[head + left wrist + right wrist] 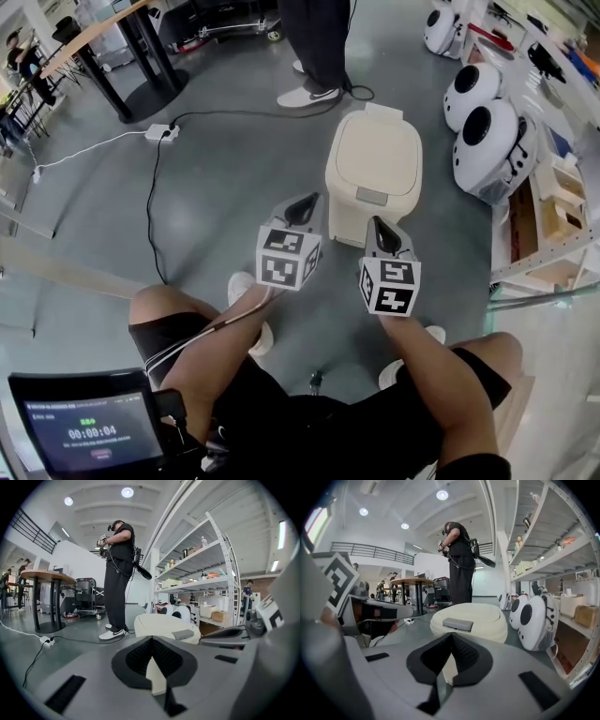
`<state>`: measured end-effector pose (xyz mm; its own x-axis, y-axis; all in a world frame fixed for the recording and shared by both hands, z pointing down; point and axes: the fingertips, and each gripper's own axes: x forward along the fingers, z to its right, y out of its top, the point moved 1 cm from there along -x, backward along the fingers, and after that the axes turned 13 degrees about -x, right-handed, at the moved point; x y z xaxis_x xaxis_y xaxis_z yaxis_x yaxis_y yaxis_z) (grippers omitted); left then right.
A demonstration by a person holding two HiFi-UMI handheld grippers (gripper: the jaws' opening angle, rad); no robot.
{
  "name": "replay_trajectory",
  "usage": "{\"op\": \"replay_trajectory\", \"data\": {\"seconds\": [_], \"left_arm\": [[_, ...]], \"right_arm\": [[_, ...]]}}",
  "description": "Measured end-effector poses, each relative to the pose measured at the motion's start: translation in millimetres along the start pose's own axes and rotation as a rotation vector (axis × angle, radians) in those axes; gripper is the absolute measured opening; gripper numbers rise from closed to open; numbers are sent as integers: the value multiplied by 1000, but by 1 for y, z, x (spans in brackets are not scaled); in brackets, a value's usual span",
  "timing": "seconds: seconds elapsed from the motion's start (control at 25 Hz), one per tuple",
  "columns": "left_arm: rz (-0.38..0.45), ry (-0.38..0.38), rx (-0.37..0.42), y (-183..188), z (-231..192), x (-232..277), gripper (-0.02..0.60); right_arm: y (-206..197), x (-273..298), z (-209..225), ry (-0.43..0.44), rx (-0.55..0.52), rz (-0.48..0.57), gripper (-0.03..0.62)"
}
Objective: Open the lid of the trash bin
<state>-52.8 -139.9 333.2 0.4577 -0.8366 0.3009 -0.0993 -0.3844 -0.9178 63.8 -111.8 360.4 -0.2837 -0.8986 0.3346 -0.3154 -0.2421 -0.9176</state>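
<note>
1. Fingers of the left gripper [151, 639] are pressed together at the tips and hold nothing. Only the trash bin's cream wall shows through the gap behind them.
2. The right gripper [451, 635] is the same, with its fingers closed tip to tip and empty.
3. The trash bin [373, 178] stands on the floor [216, 187], just ahead of both grippers and towards the shelving [548, 225] at the floor's right edge. Its lid [378, 150] lies flat and closed.
4. A grey tab [370, 196] sits at the lid's near edge, facing the person. Both grippers point at that edge, the right one closer to the tab, and neither appears to touch the bin.
5. This looks like the approach, with nothing opened yet. Closed fingers would suit pushing the tab or hooking under the lid's lip better than pinching it.
6. The hinge seems to be on the far side, so the lid should swing away from the person.
7. A push may slide the bin on the smooth floor, so the left gripper could steady it.
</note>
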Motion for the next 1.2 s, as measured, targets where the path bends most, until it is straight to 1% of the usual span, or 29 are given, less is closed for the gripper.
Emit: {"op": "replay_trajectory", "data": {"seconds": [0.12,0.2,0.4,0.48,0.6,0.68,0.8,0.88,1.08,1.2], "left_arm": [[-27,2,13,-8,-7,15,0],[-40,6,4,-12,-10,23,0],[-89,4,15,-28,-19,37,0],[-109,12,0,-37,-29,44,0],[-138,18,-44,-49,-42,52,0],[-155,24,-49,-55,-46,54,0],[-175,35,-29,-63,-48,52,0],[-185,39,-28,-67,-48,51,0],[-208,41,-36,-73,-47,55,0],[-216,30,-31,-77,-47,59,0]], "right_arm": [[-17,14,-3,29,14,-38,5],[-32,23,-5,47,9,-72,5],[-76,40,-16,106,-10,-177,4],[-92,49,-24,129,-13,-213,5],[-115,64,-37,172,-36,-257,3],[-133,70,-40,186,-37,-291,3],[-164,74,-40,158,35,-357,4],[-181,76,-42,133,71,-381,5],[-208,96,-45,106,75,-404,5],[-228,116,-42,78,108,-428,5]]}}
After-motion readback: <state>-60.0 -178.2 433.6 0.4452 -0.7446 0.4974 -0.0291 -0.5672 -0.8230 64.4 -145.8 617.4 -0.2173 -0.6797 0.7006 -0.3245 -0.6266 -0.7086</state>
